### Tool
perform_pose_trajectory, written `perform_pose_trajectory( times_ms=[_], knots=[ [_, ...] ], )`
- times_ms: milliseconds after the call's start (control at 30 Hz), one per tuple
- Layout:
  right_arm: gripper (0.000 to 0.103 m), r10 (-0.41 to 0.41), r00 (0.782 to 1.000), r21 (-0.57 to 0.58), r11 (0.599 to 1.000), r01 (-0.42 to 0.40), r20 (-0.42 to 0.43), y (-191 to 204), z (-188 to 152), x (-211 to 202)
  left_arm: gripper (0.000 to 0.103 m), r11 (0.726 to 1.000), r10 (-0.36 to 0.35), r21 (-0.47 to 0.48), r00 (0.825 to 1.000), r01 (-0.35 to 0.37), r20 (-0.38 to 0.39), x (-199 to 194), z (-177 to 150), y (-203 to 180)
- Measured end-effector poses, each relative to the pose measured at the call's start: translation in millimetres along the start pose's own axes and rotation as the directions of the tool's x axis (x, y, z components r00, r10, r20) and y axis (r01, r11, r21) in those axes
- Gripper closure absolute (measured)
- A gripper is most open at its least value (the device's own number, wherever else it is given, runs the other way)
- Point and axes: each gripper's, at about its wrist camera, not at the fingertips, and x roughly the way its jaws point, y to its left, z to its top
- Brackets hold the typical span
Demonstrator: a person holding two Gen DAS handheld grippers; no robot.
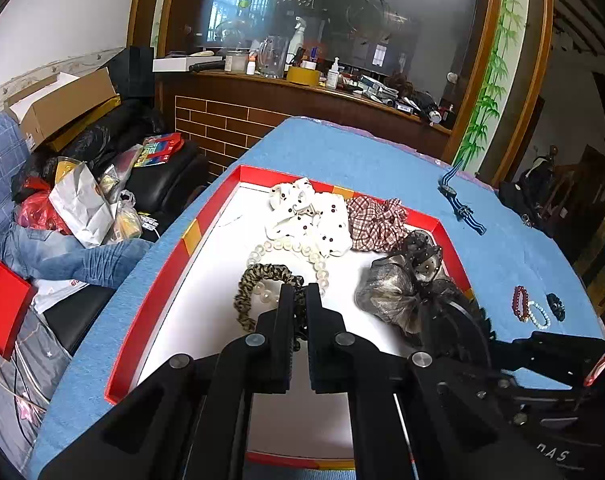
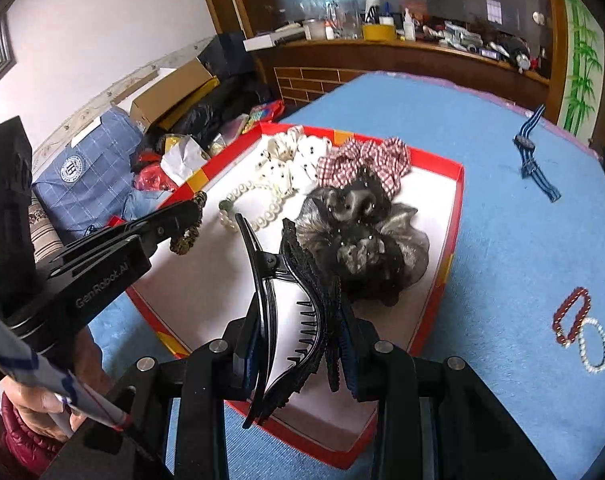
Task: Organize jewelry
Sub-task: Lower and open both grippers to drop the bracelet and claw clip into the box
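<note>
A red-rimmed box [image 1: 158, 276] with a white floor holds a white dotted scrunchie [image 1: 310, 216], a red plaid scrunchie [image 1: 376, 218], a pearl strand [image 1: 286, 246] and grey-black mesh scrunchies [image 1: 406, 288]. My left gripper [image 1: 300, 292] is shut on a leopard-print scrunchie [image 1: 258, 276] over the box; it also shows in the right wrist view [image 2: 190, 208]. My right gripper [image 2: 298, 344] is shut on a black claw hair clip [image 2: 290, 292] above the box's near part [image 2: 442, 292].
On the blue cloth to the right lie a striped watch [image 2: 532, 152], a dark red bead bracelet [image 2: 570, 314], a white pearl bracelet [image 2: 592, 344] and a small black item [image 1: 555, 306]. A cluttered sofa [image 1: 62, 208] lies left; a wooden counter [image 1: 302, 92] stands behind.
</note>
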Motion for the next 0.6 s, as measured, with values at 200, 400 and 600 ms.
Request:
perform_pose_trajectory(
  times_ms=[200,400,600],
  knots=[
    [0.067,-0.014,1.0,-0.002,1.0,0.014,-0.018,0,-2,9,0.098,1.0,0.002,0.006,1.0,-0.002,-0.018,8,-1,0],
    [0.067,-0.037,0.999,0.023,0.999,0.037,-0.034,-6,-2,17,0.098,1.0,0.005,0.014,0.999,-0.005,-0.048,17,-2,-1],
    [0.066,-0.05,0.998,0.052,0.997,0.052,-0.03,-13,0,17,0.098,0.999,0.011,0.042,0.997,-0.008,-0.07,23,-5,-7]
  ],
)
